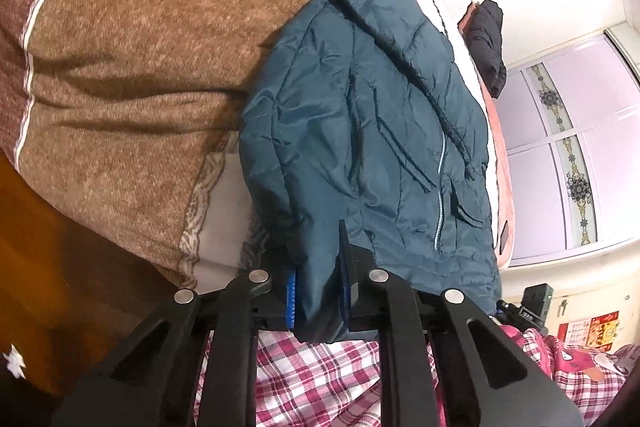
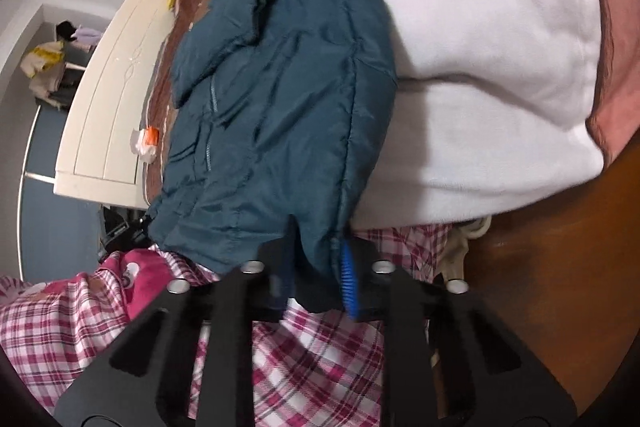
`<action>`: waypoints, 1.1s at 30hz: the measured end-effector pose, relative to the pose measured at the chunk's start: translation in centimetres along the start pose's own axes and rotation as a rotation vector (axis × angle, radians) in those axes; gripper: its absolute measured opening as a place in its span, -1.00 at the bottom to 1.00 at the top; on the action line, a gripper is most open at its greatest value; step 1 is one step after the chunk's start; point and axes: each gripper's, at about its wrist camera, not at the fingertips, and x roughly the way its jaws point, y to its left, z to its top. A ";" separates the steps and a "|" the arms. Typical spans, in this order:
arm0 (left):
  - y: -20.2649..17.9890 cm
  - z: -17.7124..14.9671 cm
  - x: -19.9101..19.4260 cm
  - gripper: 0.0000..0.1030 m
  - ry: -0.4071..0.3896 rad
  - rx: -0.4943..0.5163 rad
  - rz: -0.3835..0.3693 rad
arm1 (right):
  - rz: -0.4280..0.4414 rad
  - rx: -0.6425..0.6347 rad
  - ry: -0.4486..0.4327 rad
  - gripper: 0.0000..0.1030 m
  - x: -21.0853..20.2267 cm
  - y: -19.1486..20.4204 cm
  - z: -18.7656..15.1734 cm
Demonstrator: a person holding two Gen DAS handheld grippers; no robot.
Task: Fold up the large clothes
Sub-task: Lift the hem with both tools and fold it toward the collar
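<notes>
Teal quilted puffer jacket [image 1: 360,131] spread lengthwise on bed, collar far, hem near, zip facing up. Left gripper [image 1: 318,301] pinching near hem corner between blue pads. Right gripper [image 2: 316,279] pinching other near hem corner, same jacket [image 2: 280,99]. Brown fleece blanket [image 1: 132,67] left of jacket, white blanket [image 2: 480,67] right. Pink plaid fabric [image 1: 316,375] below grippers

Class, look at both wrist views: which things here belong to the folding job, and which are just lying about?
Part of the job:
- teal padded jacket
- left gripper, shut on the jacket's hem
- right gripper, shut on the hem too

Just lying about:
- brown blanket
- white blanket
- black garment
- cream cupboard door
</notes>
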 end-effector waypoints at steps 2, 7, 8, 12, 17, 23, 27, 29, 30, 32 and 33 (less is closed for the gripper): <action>-0.5 0.1 -0.3 -0.74 -0.018 0.013 -0.001 | 0.004 -0.017 -0.019 -0.78 -0.4 0.5 0.1; -2.6 1.2 -1.5 -0.77 -0.073 0.064 -0.002 | 0.016 -0.076 -0.088 -0.82 -1.6 3.0 1.1; -3.2 1.5 -1.8 -0.77 -0.086 0.080 -0.004 | 0.017 -0.096 -0.107 -0.82 -1.9 3.7 1.5; -5.7 3.1 -2.9 -0.77 -0.145 0.140 -0.011 | 0.007 -0.167 -0.184 -0.82 -3.1 6.4 4.0; -8.7 6.1 -4.2 -0.77 -0.223 0.191 -0.034 | -0.013 -0.221 -0.268 -0.82 -4.2 9.0 7.9; -11.2 11.0 -4.5 -0.77 -0.285 0.209 -0.054 | -0.071 -0.240 -0.346 -0.82 -4.7 10.8 13.1; -12.7 14.2 -4.1 -0.77 -0.301 0.227 -0.057 | -0.129 -0.266 -0.379 -0.82 -4.5 12.1 16.3; -13.6 15.7 -3.9 -0.77 -0.311 0.243 -0.056 | -0.157 -0.274 -0.393 -0.83 -4.3 12.8 18.2; -14.1 16.7 -3.7 -0.77 -0.319 0.254 -0.053 | -0.171 -0.279 -0.402 -0.83 -4.1 13.1 19.1; -15.0 18.4 -3.3 -0.77 -0.332 0.269 -0.048 | -0.197 -0.285 -0.420 -0.83 -3.8 13.7 21.2; -15.4 19.4 -3.1 -0.77 -0.341 0.272 -0.049 | -0.206 -0.285 -0.429 -0.83 -3.7 13.9 22.1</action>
